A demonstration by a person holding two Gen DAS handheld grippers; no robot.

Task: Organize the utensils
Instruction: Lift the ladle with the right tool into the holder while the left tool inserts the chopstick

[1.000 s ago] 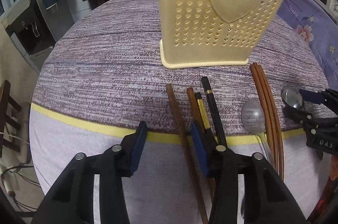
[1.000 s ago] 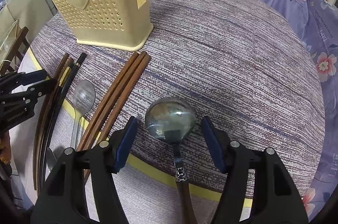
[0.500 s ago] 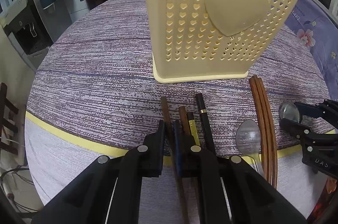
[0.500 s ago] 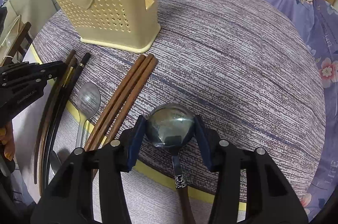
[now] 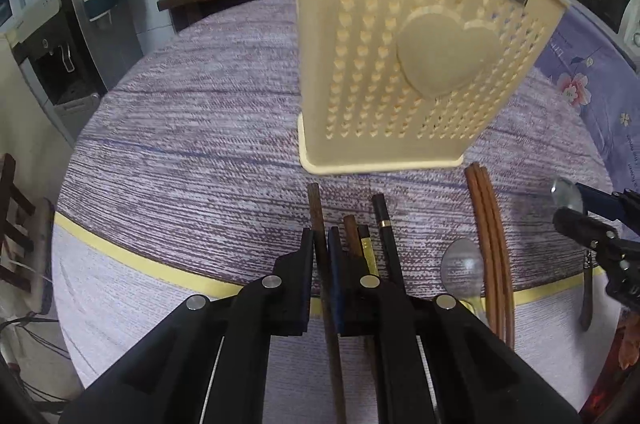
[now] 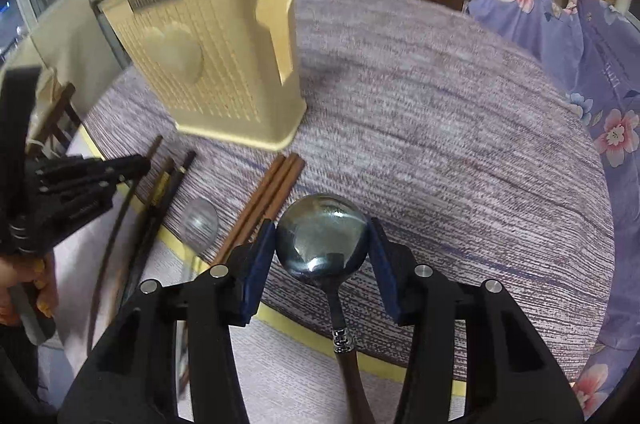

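While your left gripper (image 5: 320, 244) is clenched on a single brown chopstick (image 5: 316, 216), its blue pads pressing the stick from both sides, your right gripper (image 6: 322, 244) grasps the round bowl of a steel ladle-shaped spoon (image 6: 322, 244). The spoon's bowl sits squarely between the right pads, touching both, and its dark wooden handle (image 6: 352, 372) runs back under the tool toward you.

The gripped chopstick points toward the cream utensil holder (image 5: 404, 63), which stands upright on the purple-striped tablecloth (image 5: 200, 143), its perforated face with the raised heart turned your way. The tip of the stick lies just short of the holder's base. Just right of your left tool lie three more sticks side by side: another brown one (image 5: 350, 228), a yellow-tipped one (image 5: 366, 244) and a black chopstick (image 5: 384, 224) with a gold band. Further right, a small silver spoon (image 5: 460, 268) lies beside a tight bundle of reddish-brown chopsticks (image 5: 488, 224), whose far ends nearly reach the holder's corner.

In the right wrist view, the holder (image 6: 216, 63) stands to the upper left, with an arched cut-out in its side wall. The reddish bundle (image 6: 272, 191) lies just left of your right tool, and your hand (image 6: 24, 288) shows at the left edge, wrapped around the left tool's handle.
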